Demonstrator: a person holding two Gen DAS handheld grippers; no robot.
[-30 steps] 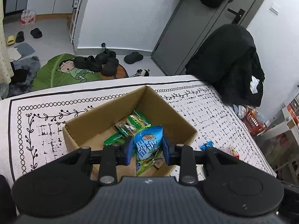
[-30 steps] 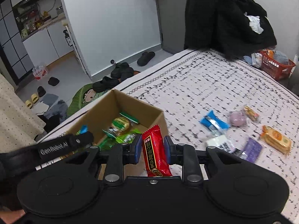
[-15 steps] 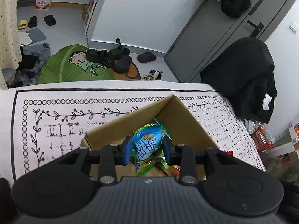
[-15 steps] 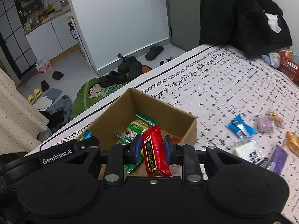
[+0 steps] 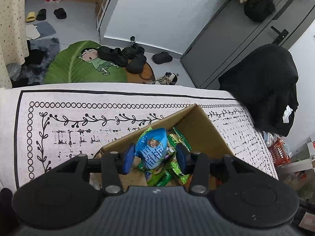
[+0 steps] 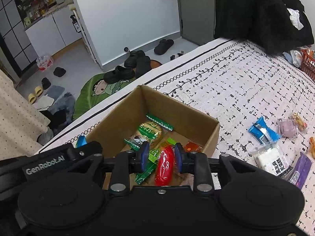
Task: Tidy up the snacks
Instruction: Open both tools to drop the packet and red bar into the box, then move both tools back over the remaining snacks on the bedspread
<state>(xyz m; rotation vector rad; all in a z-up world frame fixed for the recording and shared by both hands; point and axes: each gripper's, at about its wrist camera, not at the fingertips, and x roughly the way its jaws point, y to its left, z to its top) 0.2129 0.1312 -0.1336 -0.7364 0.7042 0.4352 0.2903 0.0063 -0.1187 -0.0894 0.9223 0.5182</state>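
A brown cardboard box sits on the patterned cloth and holds several green snack packets. My left gripper is open above the box, its jaws spread wide. A blue snack bag sits loose between them, touching neither pad. My right gripper is open above the box too. A red snack packet lies tilted between its jaws, against the right pad. The box also shows in the left wrist view. The left gripper's body shows at the box's left in the right wrist view.
Loose snacks lie on the cloth right of the box: a blue packet, a white packet, a purple one and a pink round one. A black coat hangs at the far right. The table's far edge drops to the floor with shoes.
Both grippers have moved forward over the box and opened. The blue bag and the red packet, gripped before, now sit loose between the jaws.
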